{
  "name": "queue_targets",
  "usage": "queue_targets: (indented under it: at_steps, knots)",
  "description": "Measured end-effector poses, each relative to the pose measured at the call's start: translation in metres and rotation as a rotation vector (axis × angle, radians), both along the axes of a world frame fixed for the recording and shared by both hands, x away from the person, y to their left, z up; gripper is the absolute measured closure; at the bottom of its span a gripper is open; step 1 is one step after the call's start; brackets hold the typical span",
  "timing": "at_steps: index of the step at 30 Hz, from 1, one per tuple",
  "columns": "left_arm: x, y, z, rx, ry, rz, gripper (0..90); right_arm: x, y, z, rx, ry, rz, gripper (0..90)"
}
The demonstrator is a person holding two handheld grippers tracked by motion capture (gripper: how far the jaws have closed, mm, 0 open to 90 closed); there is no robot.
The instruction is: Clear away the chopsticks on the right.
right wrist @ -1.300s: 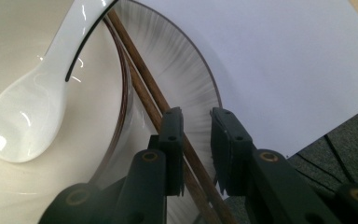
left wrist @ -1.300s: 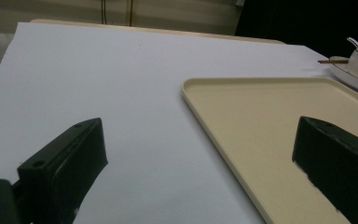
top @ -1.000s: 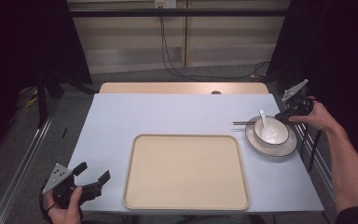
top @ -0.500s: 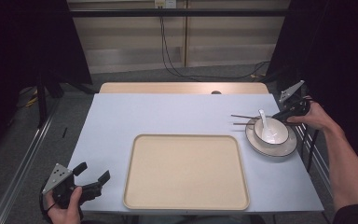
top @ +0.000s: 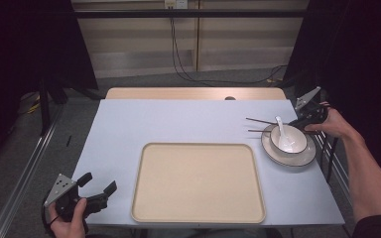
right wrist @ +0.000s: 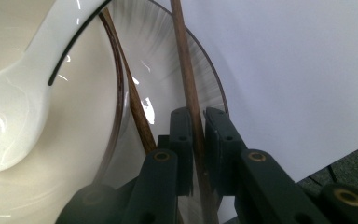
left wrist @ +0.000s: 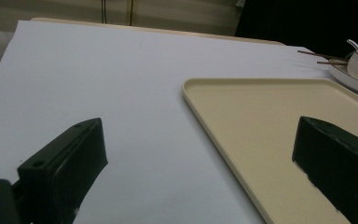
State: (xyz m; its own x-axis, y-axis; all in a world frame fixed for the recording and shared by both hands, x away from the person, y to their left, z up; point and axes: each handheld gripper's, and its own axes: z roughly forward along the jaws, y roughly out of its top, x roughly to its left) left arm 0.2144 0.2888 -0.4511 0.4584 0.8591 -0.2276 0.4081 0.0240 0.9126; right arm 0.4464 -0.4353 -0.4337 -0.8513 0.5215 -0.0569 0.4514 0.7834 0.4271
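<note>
**Open centre, crowded right edge**

The pale blue table top [top: 178, 124] lies bare from 9 through 12 o'clock, giving free passage across its left and far parts. The flat beige rectangular plastic tray [top: 198, 181] fills the middle towards 6 o'clock; its low rim is the sole bar there. At 3 o'clock stand the white dark-rimmed ceramic plate [top: 297, 157], the white bowl [top: 288, 140] on it with the white ceramic spoon [top: 281, 125], and two dark wooden chopsticks [top: 260, 121] jutting towards the centre, blocking low approaches from the left.
</note>
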Motion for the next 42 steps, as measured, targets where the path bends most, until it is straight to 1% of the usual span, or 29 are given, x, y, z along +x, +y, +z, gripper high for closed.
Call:
queue_targets:
  at_steps: [1, 3, 4, 5, 9, 12, 13, 14, 15, 16, 17, 18, 20, 22, 24, 25, 26, 28, 29, 31, 33, 34, 35, 36, 37, 38, 39, 40, 42]
  knots:
    - [0.000, 0.000, 0.000, -0.001, 0.000, -0.001, 2.8, 0.001, 0.000, -0.001, 0.010, -0.009, 0.011, 85.5]
    - [0.000, 0.000, 0.000, 0.000, -0.001, 0.001, 2.8, 0.001, 0.000, -0.001, 0.009, -0.012, 0.017, 85.6]
    - [0.000, 0.000, 0.000, 0.001, -0.002, 0.003, 2.8, 0.001, 0.001, -0.001, 0.004, -0.007, 0.019, 85.6]
    - [0.000, 0.000, 0.000, 0.000, -0.001, 0.002, 2.8, 0.001, 0.002, 0.000, -0.011, -0.015, 0.035, 85.7]
    - [0.000, 0.000, 0.000, -0.001, -0.001, 0.004, 2.8, 0.002, 0.001, 0.000, -0.013, -0.022, 0.038, 85.7]
    - [0.000, 0.000, 0.000, -0.002, 0.001, 0.003, 2.8, 0.000, -0.002, 0.003, -0.001, -0.034, 0.026, 85.7]
    - [0.000, 0.000, 0.000, -0.002, 0.001, 0.002, 2.8, -0.002, -0.004, 0.007, 0.003, -0.045, 0.007, 85.7]
    - [0.000, 0.000, 0.000, -0.002, 0.001, 0.002, 2.8, -0.002, -0.004, 0.007, 0.003, -0.045, 0.007, 85.7]
    - [0.000, -0.001, 0.000, 0.001, 0.001, 0.006, 2.8, -0.003, -0.006, 0.012, 0.000, -0.065, -0.002, 85.7]
    - [0.000, -0.001, 0.000, 0.003, 0.001, 0.007, 2.8, -0.004, -0.007, 0.015, 0.002, -0.068, -0.012, 85.7]
    - [0.000, -0.001, 0.000, 0.004, 0.001, 0.008, 2.8, -0.005, -0.008, 0.017, 0.018, -0.078, -0.011, 85.7]
    - [0.000, -0.001, 0.000, 0.004, 0.001, 0.005, 2.8, -0.005, -0.008, 0.017, 0.018, -0.078, -0.011, 85.7]
    - [0.000, -0.001, 0.000, 0.001, 0.001, -0.004, 2.8, -0.010, -0.012, 0.025, 0.023, -0.082, -0.052, 85.8]
    - [0.000, -0.001, 0.000, 0.000, 0.001, -0.005, 2.8, -0.012, -0.013, 0.027, 0.024, -0.080, -0.064, 85.8]
    - [0.001, -0.001, 0.000, -0.001, 0.001, -0.006, 2.8, -0.020, -0.014, 0.031, 0.032, -0.072, -0.091, 85.8]
    - [0.001, -0.001, 0.000, -0.001, 0.000, -0.008, 2.8, -0.020, -0.014, 0.031, 0.032, -0.072, -0.091, 85.8]
    - [0.001, -0.001, 0.000, 0.003, -0.001, -0.007, 2.8, -0.022, -0.015, 0.032, 0.040, -0.071, -0.098, 85.8]
    - [0.002, -0.002, 0.000, 0.001, -0.002, -0.006, 2.8, -0.030, -0.018, 0.036, 0.071, -0.065, -0.152, 85.8]
    - [0.002, -0.002, 0.000, 0.001, -0.002, -0.006, 2.8, -0.030, -0.018, 0.036, 0.071, -0.065, -0.152, 85.8]
    - [0.002, -0.003, 0.000, -0.004, -0.002, -0.016, 2.8, -0.034, -0.020, 0.039, 0.086, -0.064, -0.177, 85.8]
    - [0.003, -0.002, 0.001, 0.007, -0.004, -0.023, 2.8, -0.039, -0.020, 0.042, 0.094, -0.072, -0.209, 85.8]
    - [0.003, -0.002, 0.000, 0.008, -0.002, -0.019, 2.8, -0.044, -0.022, 0.045, 0.132, -0.057, -0.244, 85.8]
    - [0.003, -0.002, 0.000, 0.008, -0.002, -0.019, 2.8, -0.044, -0.022, 0.045, 0.132, -0.057, -0.244, 85.8]
    - [0.004, -0.002, 0.000, 0.006, -0.001, -0.031, 2.8, -0.049, -0.021, 0.047, 0.167, -0.071, -0.275, 85.9]
    - [0.004, -0.002, 0.000, 0.006, -0.001, -0.031, 2.8, -0.049, -0.021, 0.047, 0.167, -0.071, -0.275, 85.9]
    - [0.005, -0.002, 0.000, 0.006, -0.001, -0.032, 2.8, -0.055, -0.019, 0.048, 0.183, -0.076, -0.287, 85.8]
    - [0.005, -0.002, 0.000, 0.006, -0.001, -0.032, 2.8, -0.055, -0.019, 0.048, 0.183, -0.076, -0.287, 85.8]
    - [0.006, -0.003, 0.000, 0.001, 0.000, -0.034, 2.8, -0.061, -0.017, 0.049, 0.188, -0.083, -0.311, 85.8]
    - [0.006, -0.002, 0.000, 0.001, -0.003, -0.033, 2.8, -0.068, -0.016, 0.051, 0.214, -0.090, -0.335, 85.8]
